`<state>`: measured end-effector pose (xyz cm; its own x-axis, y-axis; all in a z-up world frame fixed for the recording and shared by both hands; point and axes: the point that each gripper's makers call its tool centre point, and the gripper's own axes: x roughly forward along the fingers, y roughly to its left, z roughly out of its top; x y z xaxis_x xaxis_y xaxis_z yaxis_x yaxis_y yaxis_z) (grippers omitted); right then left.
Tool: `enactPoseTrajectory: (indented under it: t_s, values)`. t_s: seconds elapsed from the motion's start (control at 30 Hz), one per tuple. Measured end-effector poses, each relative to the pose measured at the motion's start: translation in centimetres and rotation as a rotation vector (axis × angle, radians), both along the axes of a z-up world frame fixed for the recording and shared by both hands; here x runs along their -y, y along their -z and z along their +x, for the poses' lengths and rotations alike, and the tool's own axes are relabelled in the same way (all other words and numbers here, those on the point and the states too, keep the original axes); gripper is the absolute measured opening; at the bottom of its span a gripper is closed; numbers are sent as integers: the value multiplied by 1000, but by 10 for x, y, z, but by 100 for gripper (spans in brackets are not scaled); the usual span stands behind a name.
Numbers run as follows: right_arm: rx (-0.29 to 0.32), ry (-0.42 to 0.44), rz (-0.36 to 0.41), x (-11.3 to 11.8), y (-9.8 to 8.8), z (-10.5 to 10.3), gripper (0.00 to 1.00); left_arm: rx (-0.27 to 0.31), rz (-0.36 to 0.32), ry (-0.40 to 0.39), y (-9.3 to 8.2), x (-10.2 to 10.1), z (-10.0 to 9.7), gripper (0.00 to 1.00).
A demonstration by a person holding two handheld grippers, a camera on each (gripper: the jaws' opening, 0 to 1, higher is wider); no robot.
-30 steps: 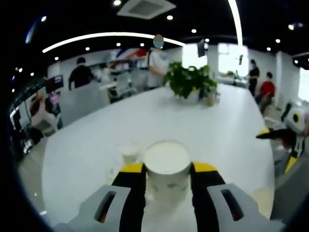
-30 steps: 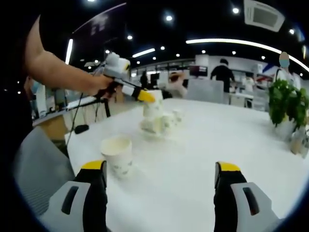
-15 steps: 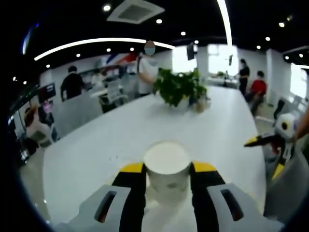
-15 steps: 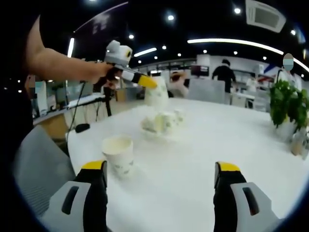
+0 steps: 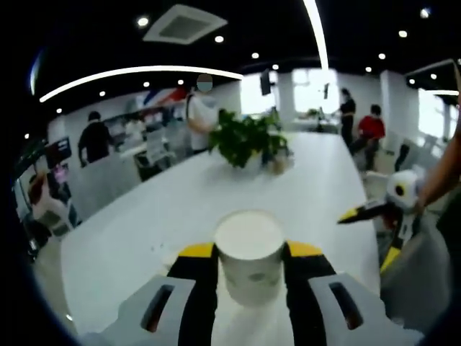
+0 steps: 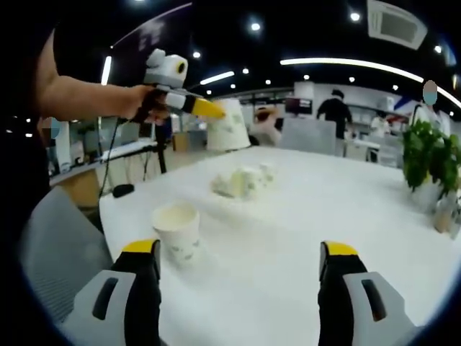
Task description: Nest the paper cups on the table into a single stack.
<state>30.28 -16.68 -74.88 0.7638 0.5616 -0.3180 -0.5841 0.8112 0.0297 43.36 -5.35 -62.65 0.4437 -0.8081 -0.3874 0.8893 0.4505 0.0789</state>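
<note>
Jaws of the left gripper point(image 5: 251, 254) clamp a cup point(image 5: 250, 254) held high above the table point(image 6: 302, 216), while the right gripper point(image 6: 240, 268) gapes empty near an upright cup point(image 6: 176, 231), more cups point(image 6: 243, 181) lying beyond.

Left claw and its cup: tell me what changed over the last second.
The left claw, shut on a paper cup, lifted it up off the table, away from the cluster of cups. The upright cup near the open right claw stayed put, as did the cluster.
</note>
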Motion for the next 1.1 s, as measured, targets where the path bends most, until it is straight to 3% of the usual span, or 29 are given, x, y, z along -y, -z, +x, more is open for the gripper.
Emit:
enactPoseTrajectory:
  t_s: [0.13,0.23,0.63,0.8,1.1]
  values:
    - [0,6,1,1,0,1,89,6,-14,-3,-10,-2,-6,34]
    - [1,6,-1,1,0,0,89,25,19,22,-10,-2,-14,34]
    - [8,6,-4,2,-2,0,88,5,-2,54,-22,4,-37,34]
    - [29,8,3,4,-9,2,86,1,-29,59,-33,5,-49,34]
    - [47,-4,38,1,-30,5,86,-22,-30,107,-35,12,-82,34]
